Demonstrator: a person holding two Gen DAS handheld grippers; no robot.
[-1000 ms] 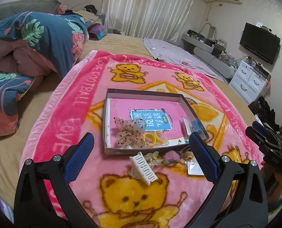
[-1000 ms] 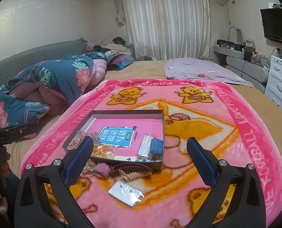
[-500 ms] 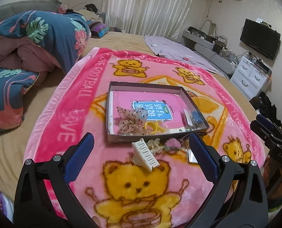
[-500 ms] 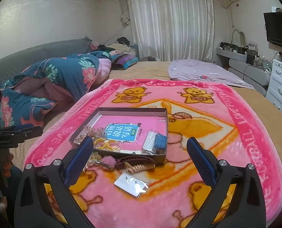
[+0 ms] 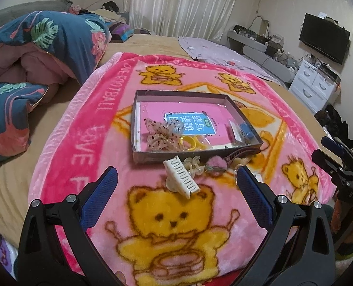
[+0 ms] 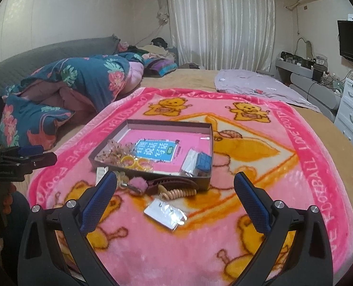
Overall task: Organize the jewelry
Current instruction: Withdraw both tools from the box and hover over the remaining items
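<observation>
Both my left gripper and right gripper are spread wide, holding nothing. I judge the white toothed plastic claw clip, just in front of the shallow grey cardboard box, is mine to take; I should close across its narrow body. Inside the box lie a pink booklet, a speckled sheer bow, yellow rings and a blue cube.

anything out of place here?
Yes: several pieces lie on the blanket outside the box, along its near wall: white hair clip, pink pompom, spiral hair tie, small clear packet. Both claws open, empty.
</observation>
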